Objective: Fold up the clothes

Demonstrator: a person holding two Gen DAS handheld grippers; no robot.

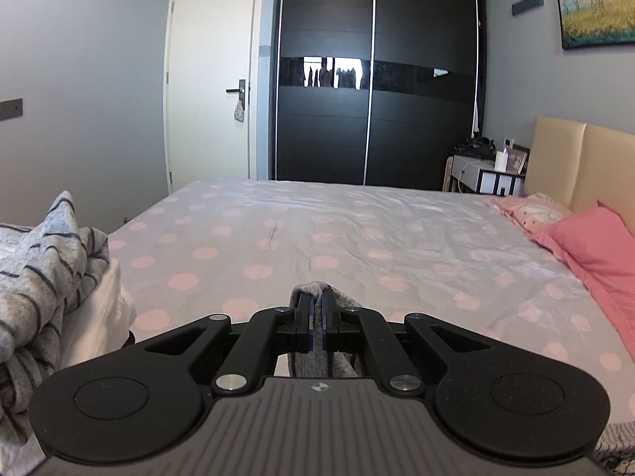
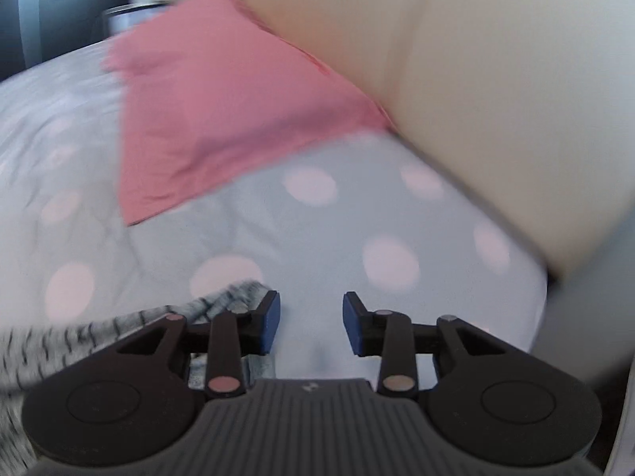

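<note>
Bed: left gripper pinching grey garment; right gripper agape.

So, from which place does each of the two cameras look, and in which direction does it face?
Left wrist: sits on the left gripper, shut on grey fabric, facing across the bed toward the dark wardrobe and white door.
Right wrist: sits on the right gripper, open, looking down, blurred, at the bed corner by the headboard; striped garment at its left finger.
Shared: the dotted sheet, the pink pillow, the headboard.
</note>
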